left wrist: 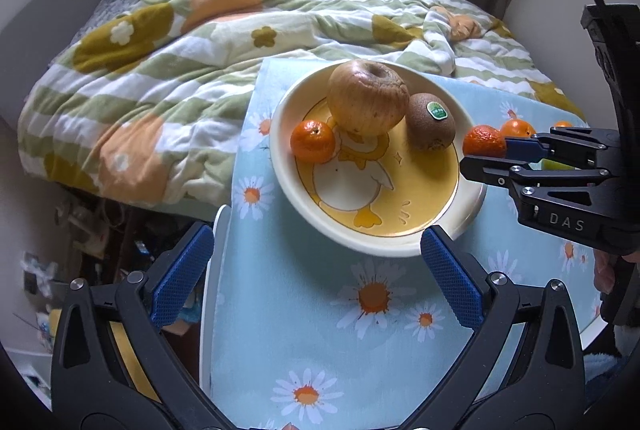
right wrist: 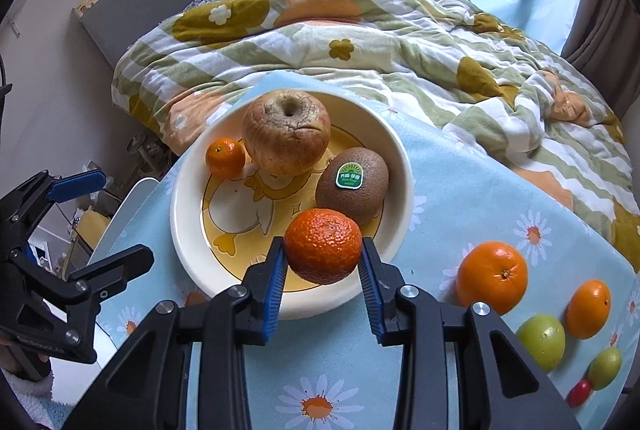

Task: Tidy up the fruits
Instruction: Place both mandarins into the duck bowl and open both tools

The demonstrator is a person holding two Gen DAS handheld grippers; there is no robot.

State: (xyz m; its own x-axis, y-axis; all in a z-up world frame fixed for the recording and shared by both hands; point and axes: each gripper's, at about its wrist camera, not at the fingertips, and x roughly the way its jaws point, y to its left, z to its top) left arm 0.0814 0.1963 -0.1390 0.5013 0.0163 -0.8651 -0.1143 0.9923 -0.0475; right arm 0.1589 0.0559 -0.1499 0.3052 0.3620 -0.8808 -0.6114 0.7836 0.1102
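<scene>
A cream plate (left wrist: 304, 206) (right wrist: 188, 250) with a yellow duck picture holds a wrinkled apple (left wrist: 366, 98) (right wrist: 286, 132), a kiwi with a green sticker (left wrist: 432, 126) (right wrist: 352, 184) and a small mandarin (left wrist: 312, 142) (right wrist: 225, 157). My right gripper (right wrist: 323, 262) (left wrist: 486, 154) is shut on a mandarin (right wrist: 322, 245) (left wrist: 484, 141) and holds it over the plate's near-right rim. My left gripper (left wrist: 316, 262) (right wrist: 116, 218) is open and empty in front of the plate.
On the daisy tablecloth (right wrist: 460, 198) right of the plate lie two oranges (right wrist: 492, 277) (right wrist: 589, 308), two green fruits (right wrist: 541, 340) (right wrist: 605, 367) and a small red fruit (right wrist: 580, 392). A rumpled quilt (left wrist: 160, 90) on a bed lies behind. The table edge (left wrist: 208, 302) drops off at left.
</scene>
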